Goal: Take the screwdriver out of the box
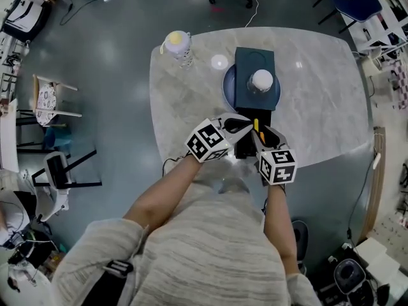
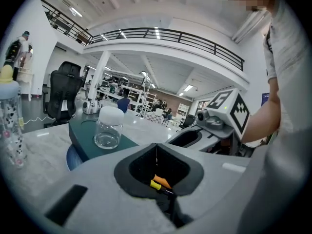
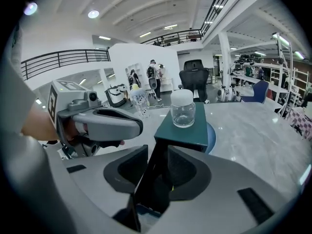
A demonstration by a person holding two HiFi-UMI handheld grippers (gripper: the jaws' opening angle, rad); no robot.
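Note:
A dark teal box [image 1: 254, 60] lies on a blue plate [image 1: 227, 88] on the marble table, its black near end open towards me. A small screwdriver [image 1: 256, 125] with a yellow and orange handle [image 2: 159, 183] sticks out beyond my left gripper [image 1: 247, 123], whose jaws are shut on its thin dark shaft in the left gripper view [image 2: 167, 197]. My right gripper [image 1: 262, 136] is beside it at the box's open end. Its jaws stand open [image 3: 155, 179], with the box's black flap [image 3: 150, 177] upright between them, untouched by the pads.
A glass jar with a white lid [image 1: 261, 80] stands on the box top [image 3: 184, 130]. A patterned bottle [image 1: 179, 46] stands at the table's far left. The near table edge [image 1: 191, 146] is under my hands. Chairs and cables are on the floor around.

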